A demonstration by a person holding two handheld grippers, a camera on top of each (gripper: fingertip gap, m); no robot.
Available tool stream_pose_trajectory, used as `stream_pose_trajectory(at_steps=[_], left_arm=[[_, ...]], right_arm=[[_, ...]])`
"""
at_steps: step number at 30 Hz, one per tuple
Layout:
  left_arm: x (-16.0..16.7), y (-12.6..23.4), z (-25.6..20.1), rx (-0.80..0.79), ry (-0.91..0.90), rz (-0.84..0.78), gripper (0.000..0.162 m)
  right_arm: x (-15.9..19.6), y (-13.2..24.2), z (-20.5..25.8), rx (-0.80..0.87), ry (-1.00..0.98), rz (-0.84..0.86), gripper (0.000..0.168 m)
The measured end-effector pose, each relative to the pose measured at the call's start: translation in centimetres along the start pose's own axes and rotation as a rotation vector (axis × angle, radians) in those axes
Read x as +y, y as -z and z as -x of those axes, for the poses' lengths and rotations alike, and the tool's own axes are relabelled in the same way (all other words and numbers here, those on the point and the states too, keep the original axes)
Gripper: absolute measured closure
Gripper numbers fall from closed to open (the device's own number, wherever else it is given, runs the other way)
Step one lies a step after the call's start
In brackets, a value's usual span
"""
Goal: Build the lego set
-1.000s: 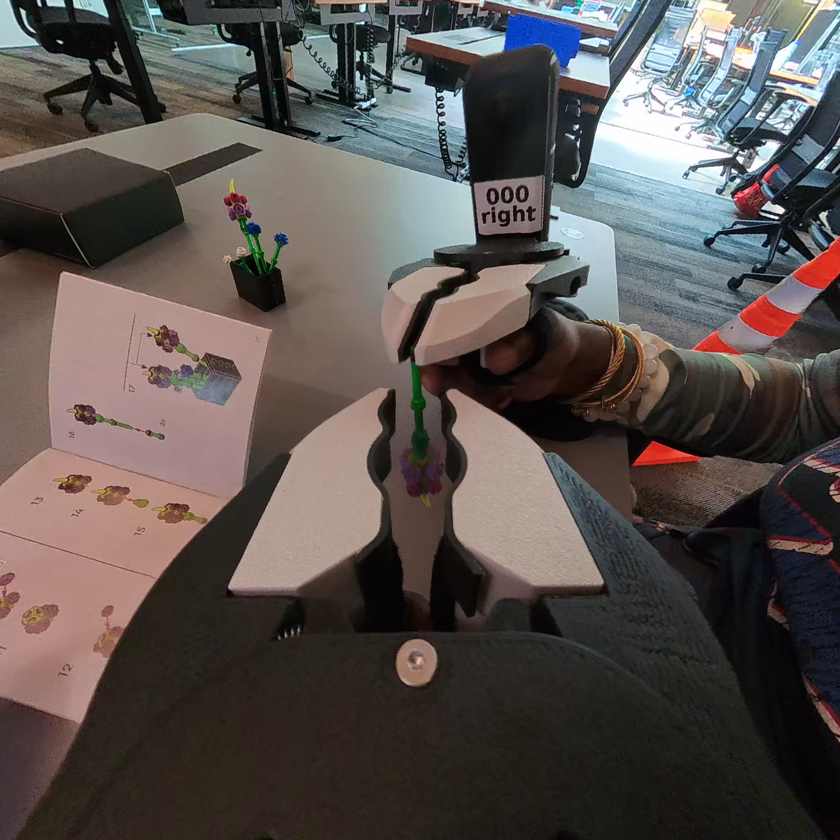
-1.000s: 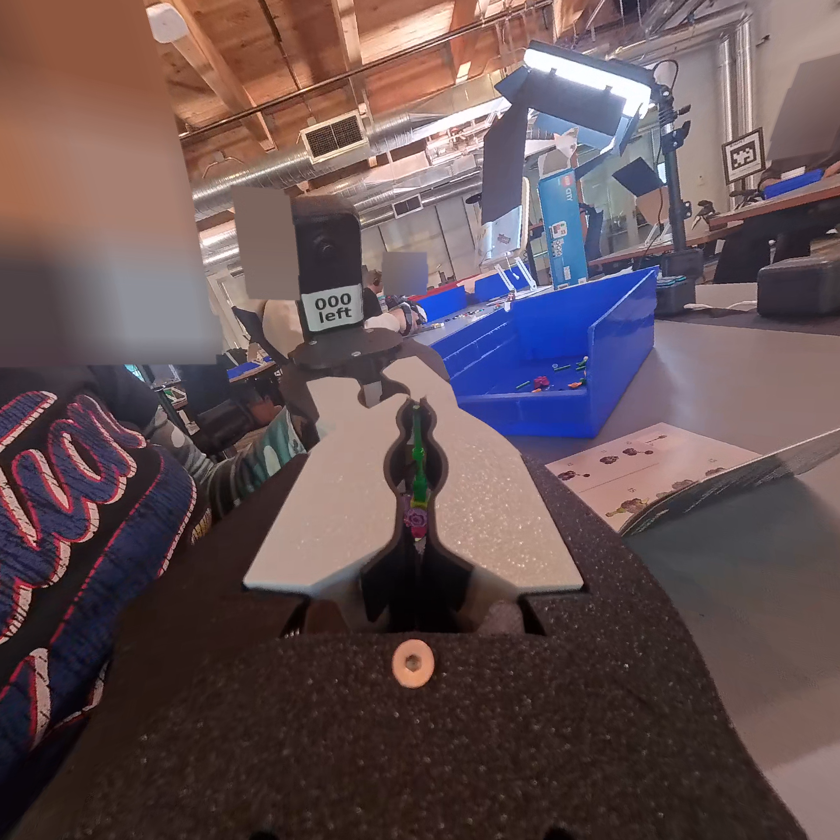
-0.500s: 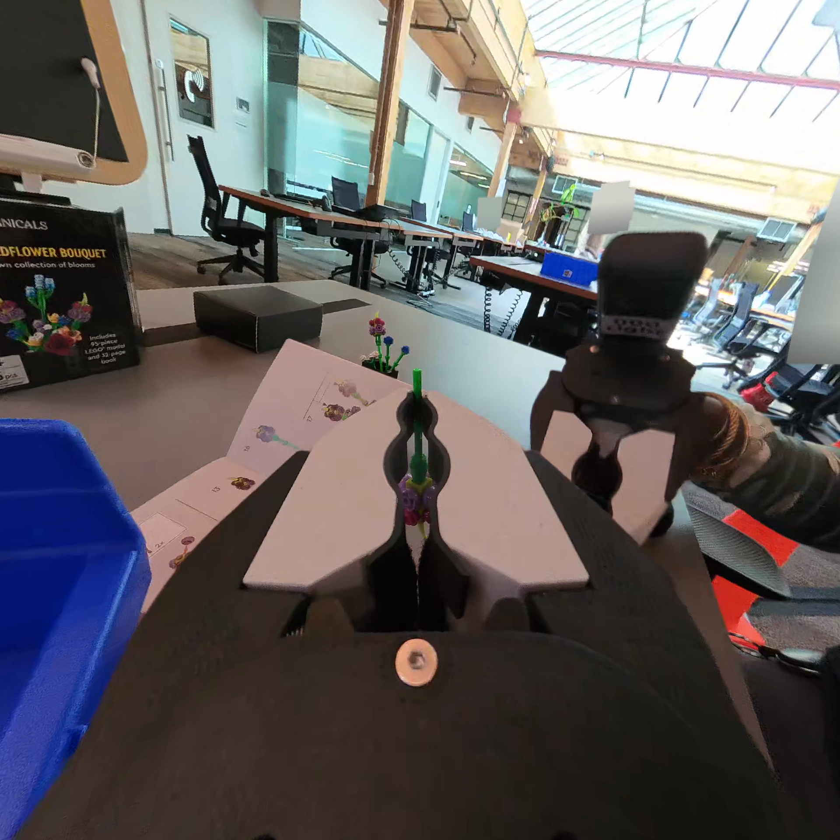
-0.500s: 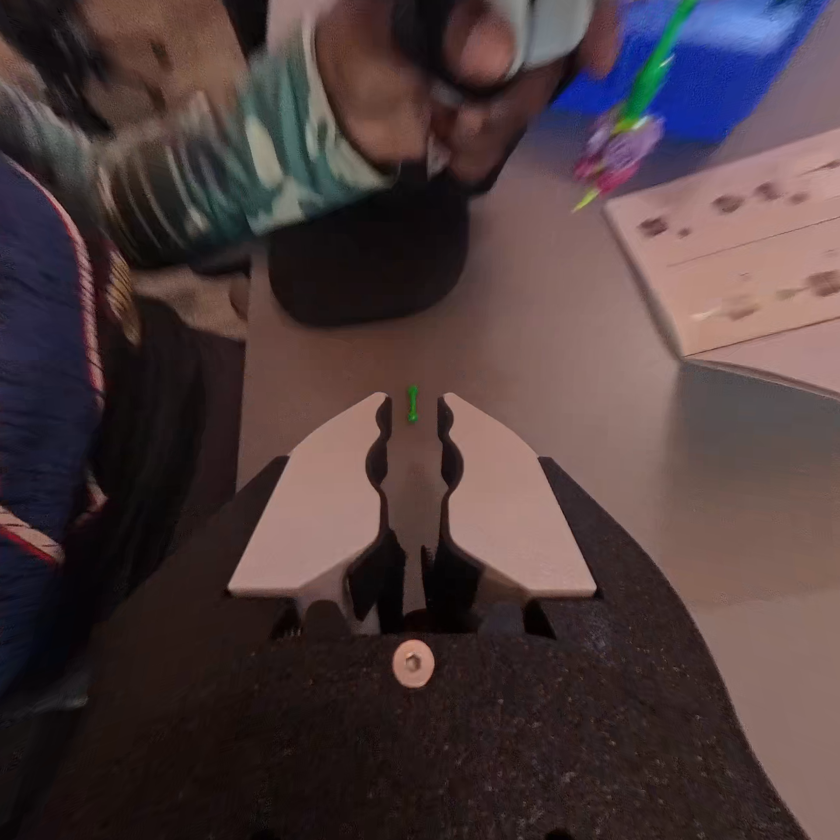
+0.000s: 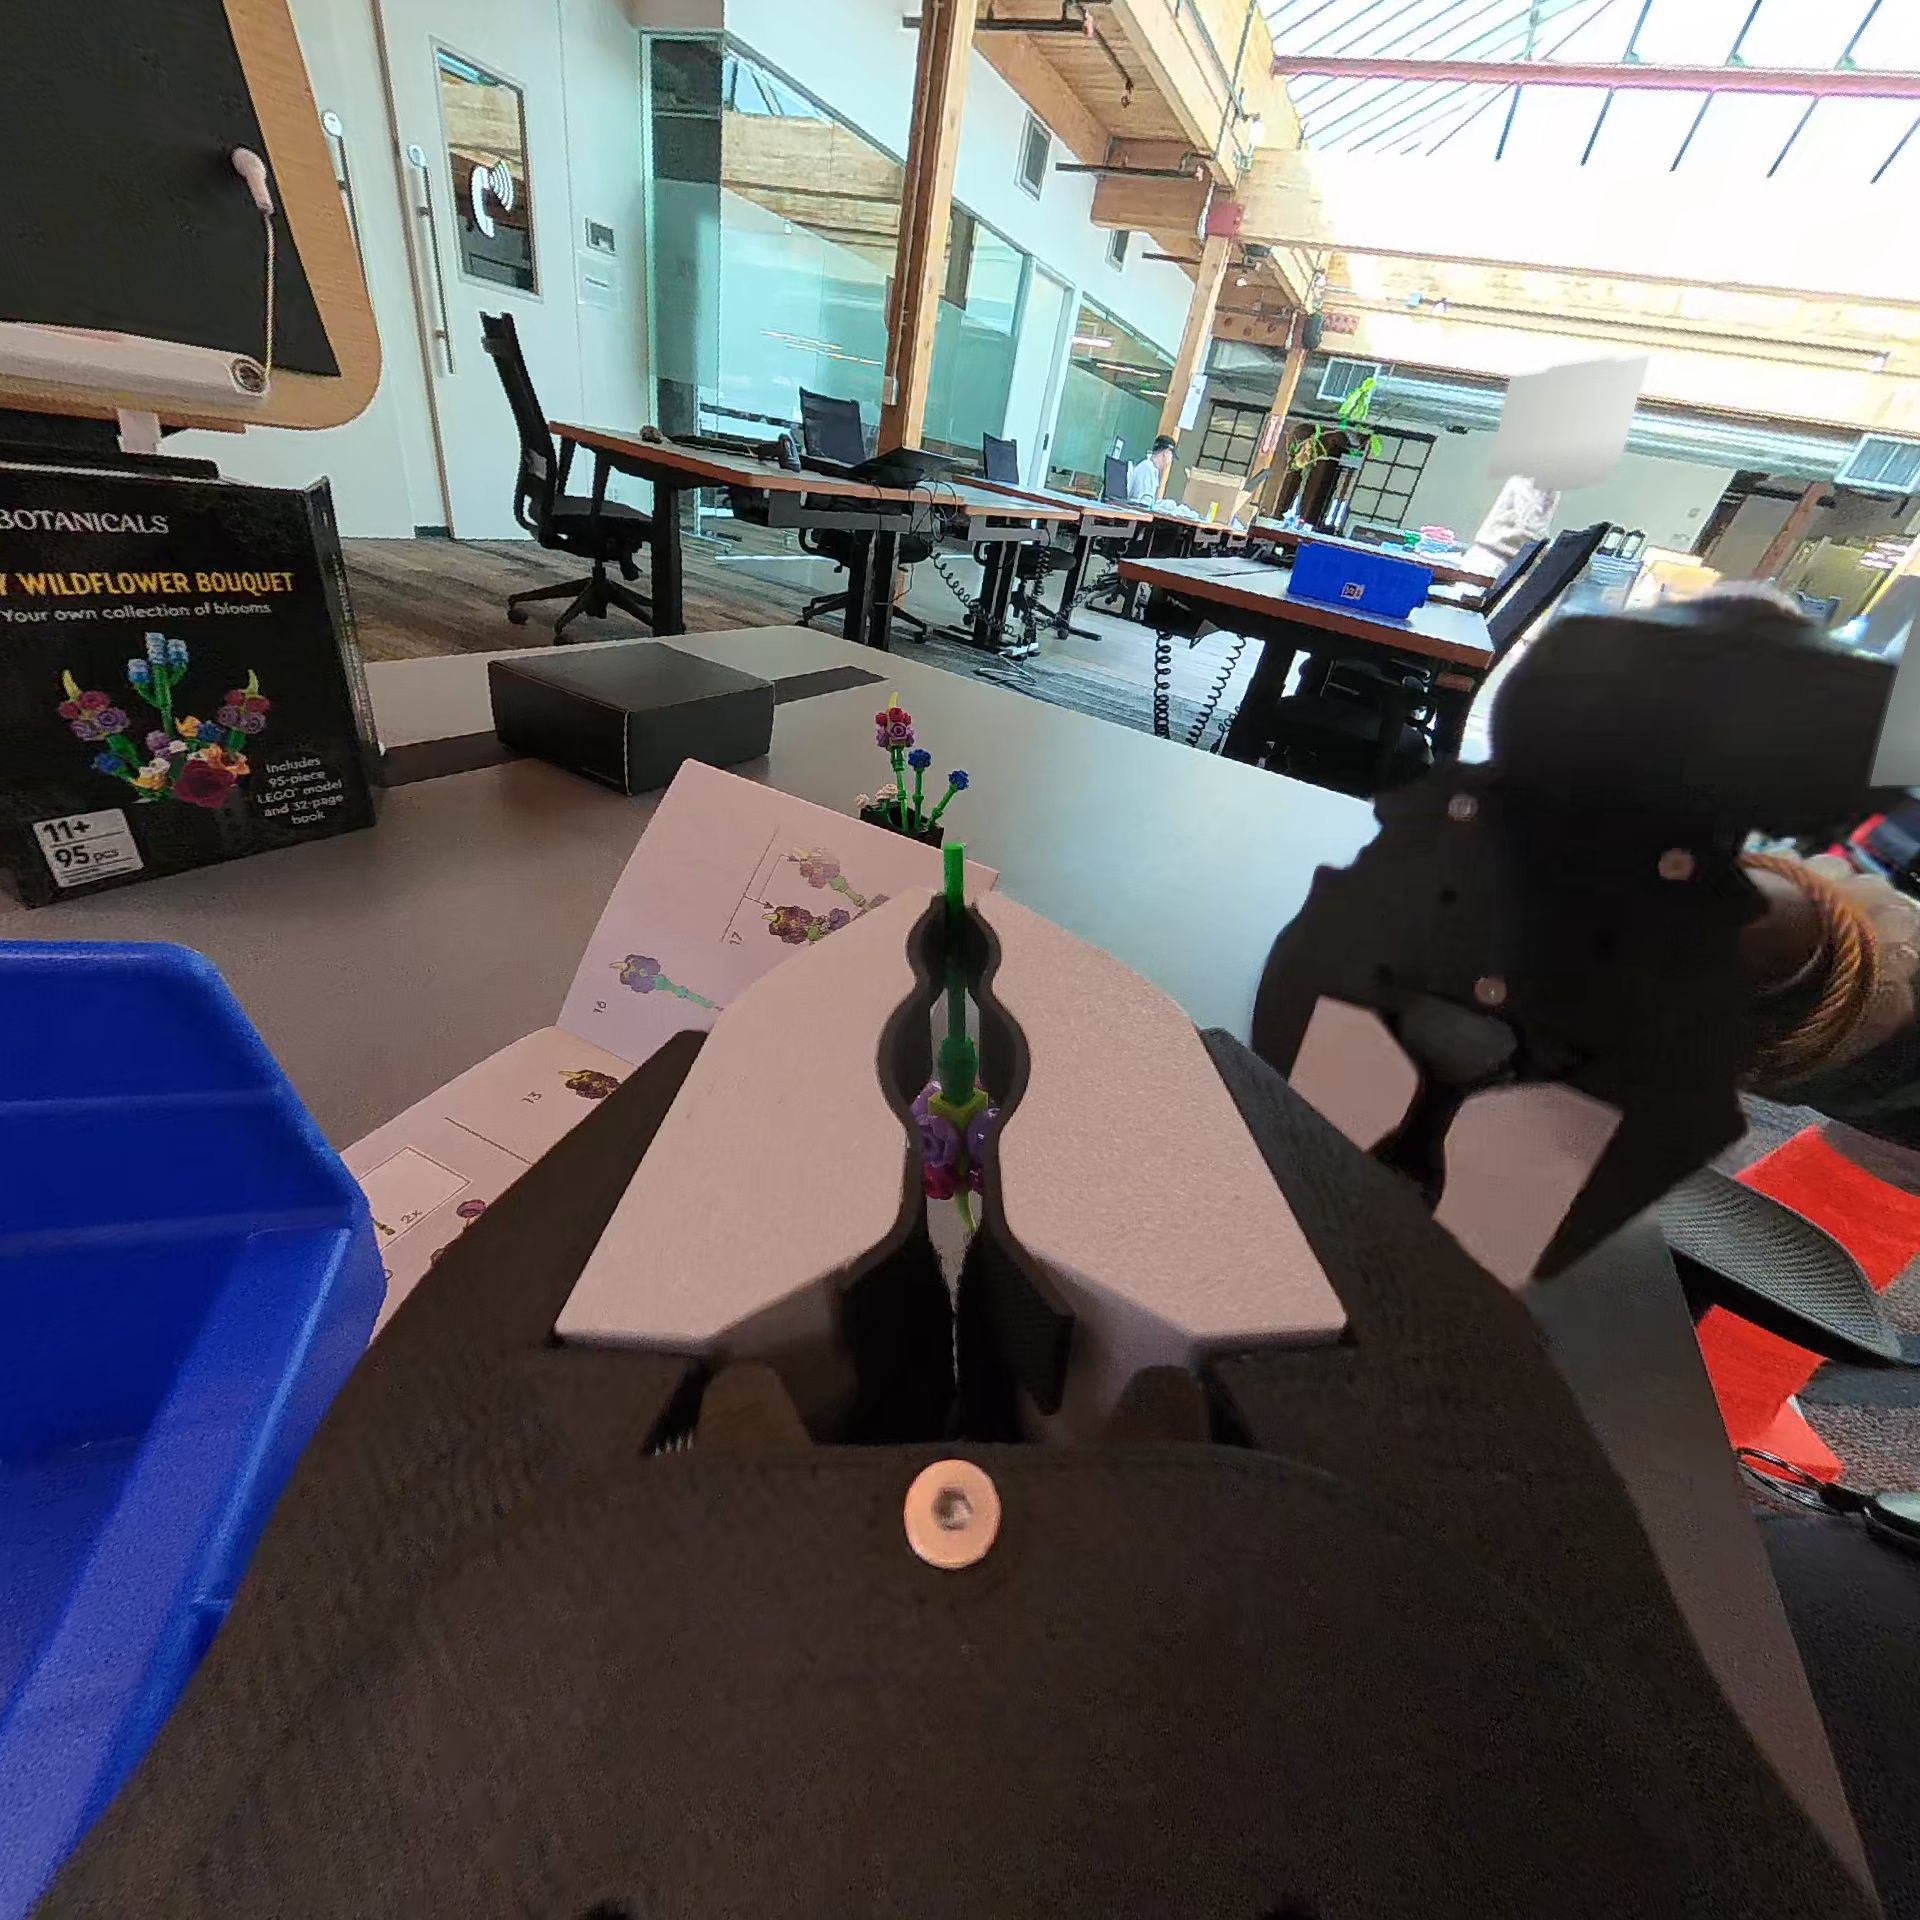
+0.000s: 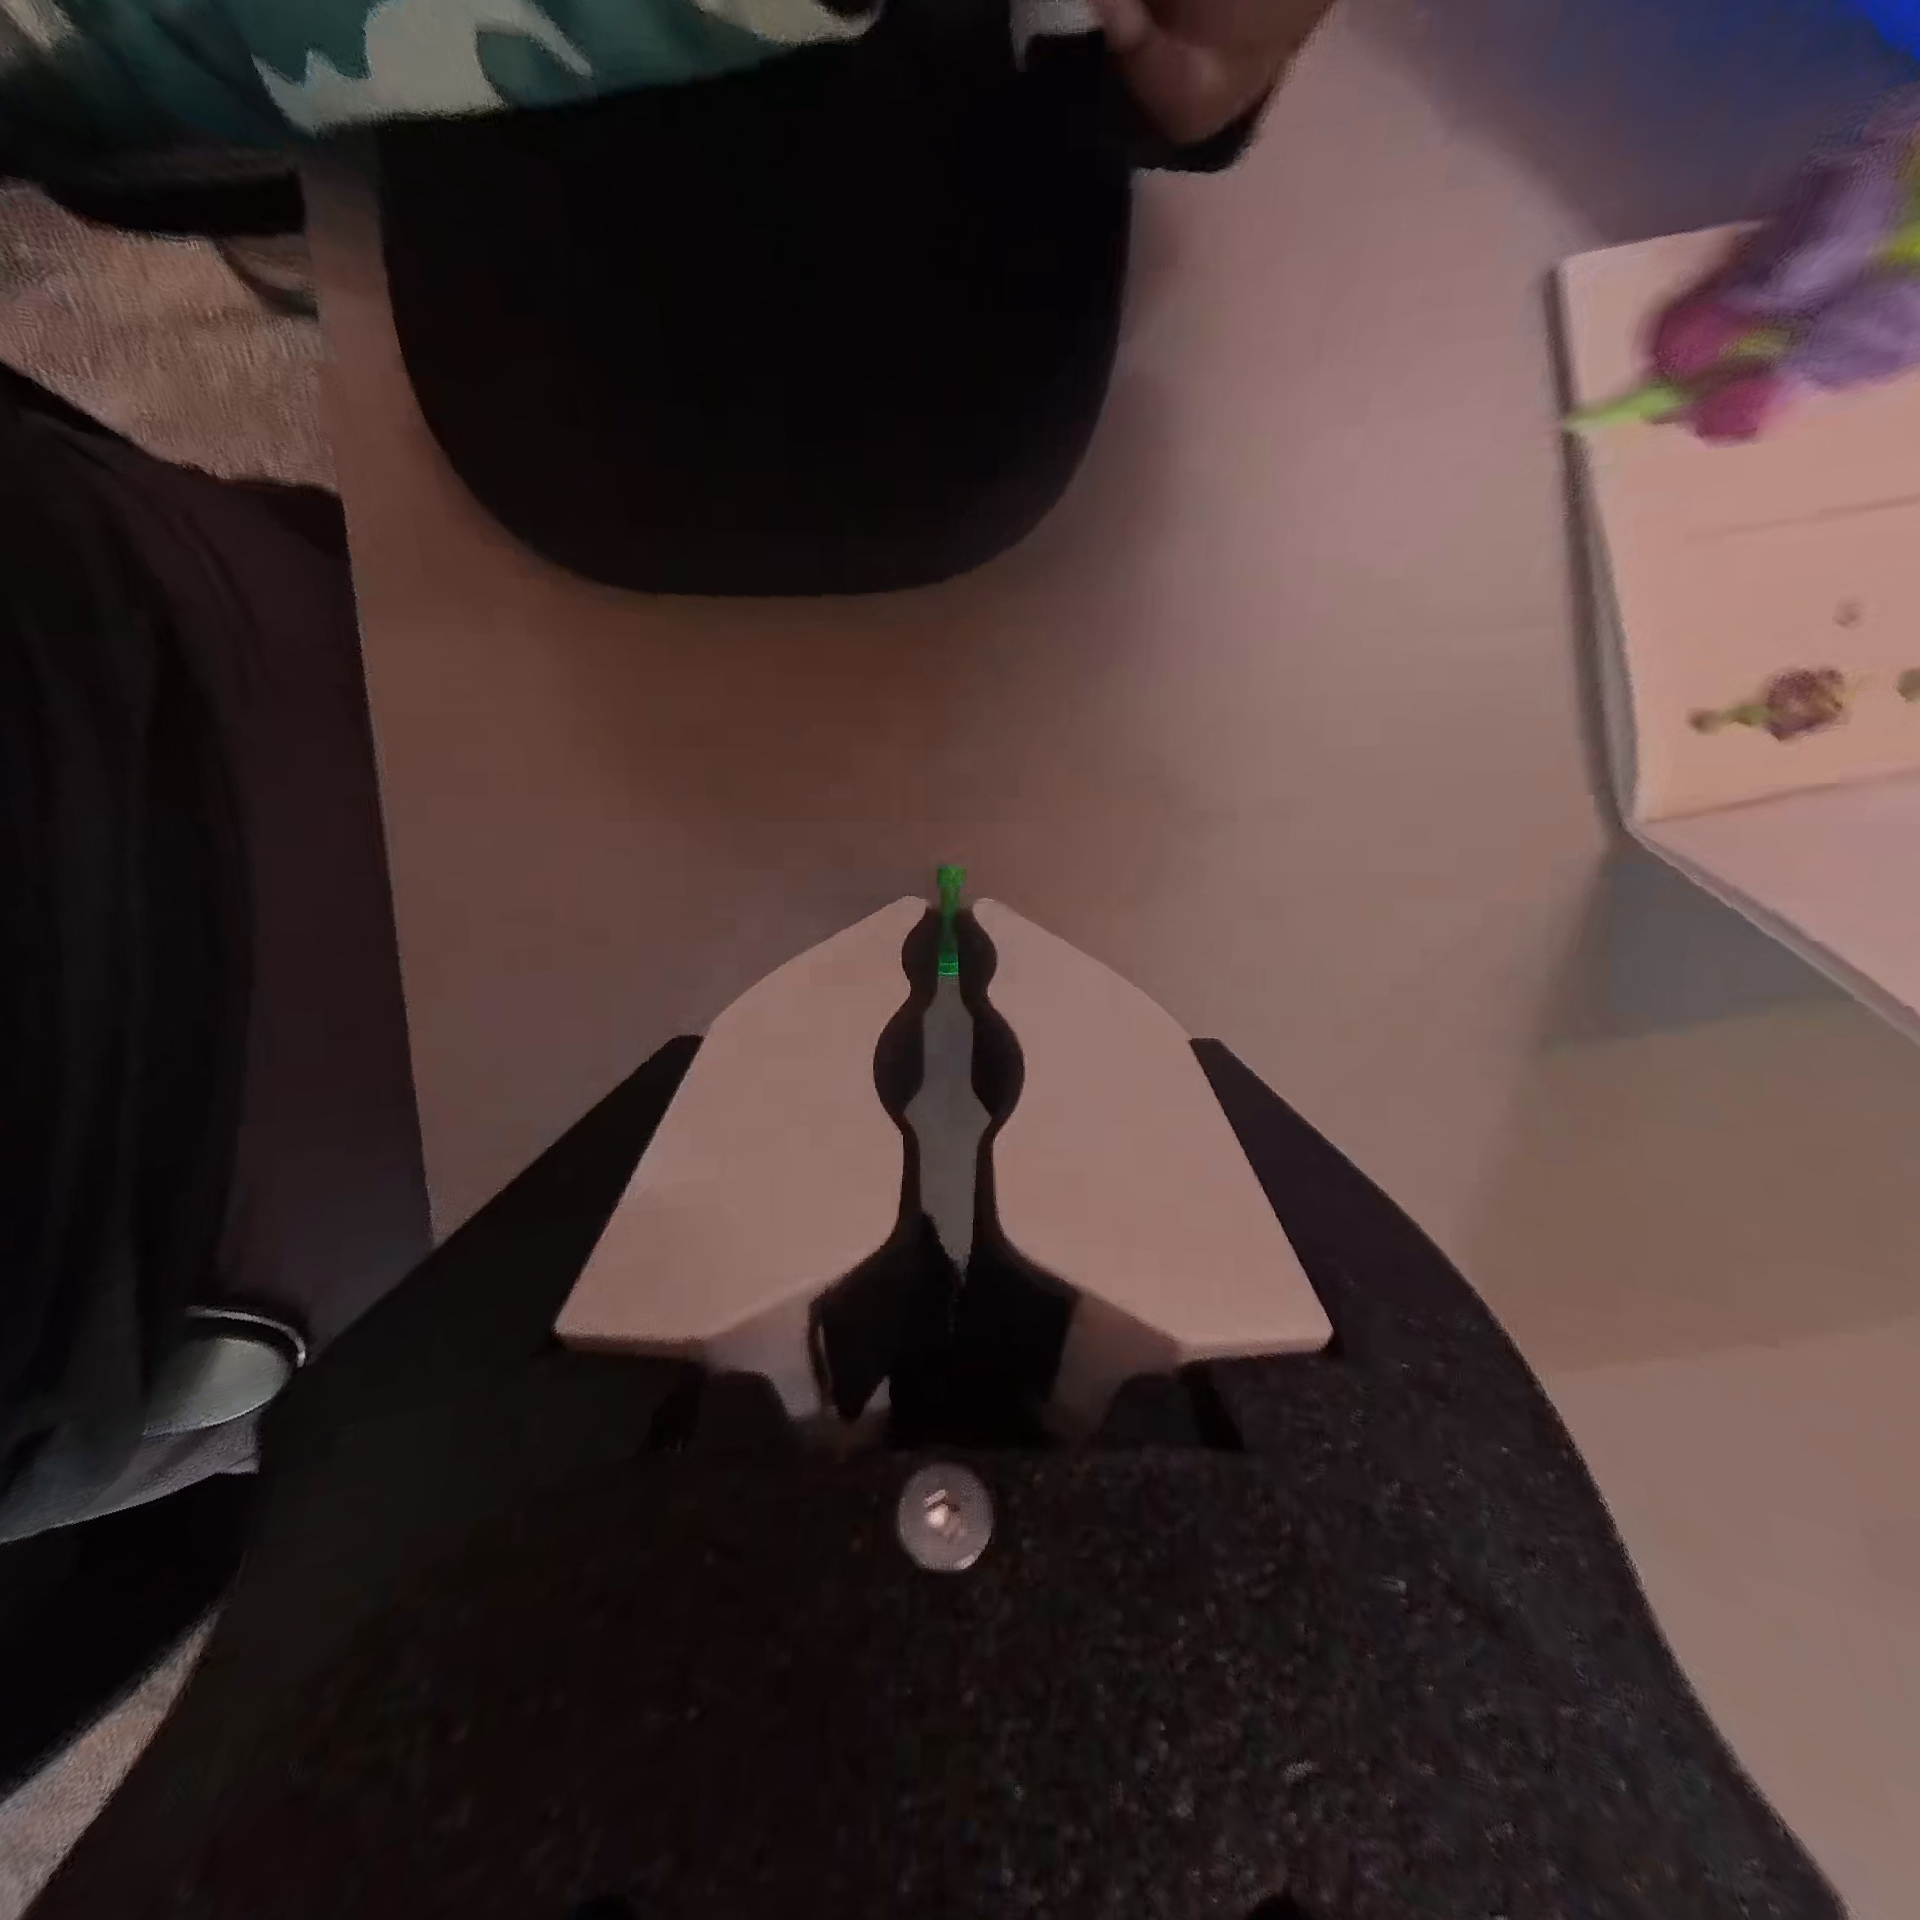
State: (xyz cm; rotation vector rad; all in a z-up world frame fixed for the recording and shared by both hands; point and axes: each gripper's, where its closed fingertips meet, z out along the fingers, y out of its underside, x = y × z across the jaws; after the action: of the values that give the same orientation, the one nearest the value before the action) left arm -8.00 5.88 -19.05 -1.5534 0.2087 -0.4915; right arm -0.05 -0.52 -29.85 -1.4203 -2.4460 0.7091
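My left gripper [image 5: 954, 920] is shut on a purple lego flower [image 5: 948, 1143]. Its green stem [image 5: 954, 987] runs up between the jaws and sticks out past the tips. The flower shows blurred in the right wrist view [image 6: 1808, 312] at the upper right. My right gripper [image 6: 948, 906] points down at the grey table [image 6: 1143, 727] and is shut on a small green stem piece [image 6: 948, 925] at its tips. In the left wrist view the right gripper [image 5: 1434, 1153] hangs to the right, held by a hand with bracelets.
A small black vase with lego flowers [image 5: 909, 779] stands behind the open instruction booklet [image 5: 717, 935]. A blue bin [image 5: 156, 1195] is at the left, with the set's box [image 5: 177, 675] and a black box [image 5: 629, 707] farther back. The booklet [image 6: 1766, 644] lies right of my right gripper. The tips of one gripper are about 15 centimeters away from the tips of the other.
A second ago both grippers held the flower stem together. The right gripper let go, swung down to the table and has now shut on the small green piece. The left gripper kept the flower and turned upward.
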Motion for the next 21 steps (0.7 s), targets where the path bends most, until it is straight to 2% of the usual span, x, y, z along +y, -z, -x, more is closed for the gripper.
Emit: stream_pose_trajectory(at_steps=[2, 4, 9, 11, 15, 21], left_arm=[[0.1, 0.0, 0.1, -0.006, 0.005, 0.005, 0.159], [0.2, -0.1, 0.1, -0.006, 0.004, 0.01, 0.159], [0.5, -0.3, -0.2, -0.009, -0.038, 0.031, 0.159], [0.6, -0.4, -0.3, -0.011, -0.057, 0.041, 0.159], [0.9, -0.7, -0.6, 0.003, -0.08, 0.049, 0.16], [0.8, -0.7, -0.6, 0.011, -0.075, 0.036, 0.16]], right_arm=[[0.6, 2.3, -0.7, 0.024, -0.045, -0.05, 0.165], [2.5, 5.1, -1.6, 0.079, -0.082, -0.032, 0.165], [10.0, 10.2, -2.0, 0.154, -0.188, 0.172, 0.165], [12.1, 10.6, -1.4, 0.148, -0.212, 0.231, 0.165], [13.9, 9.3, -0.7, 0.13, -0.21, 0.297, 0.165], [14.6, 8.3, -0.6, 0.127, -0.17, 0.43, 0.165]])
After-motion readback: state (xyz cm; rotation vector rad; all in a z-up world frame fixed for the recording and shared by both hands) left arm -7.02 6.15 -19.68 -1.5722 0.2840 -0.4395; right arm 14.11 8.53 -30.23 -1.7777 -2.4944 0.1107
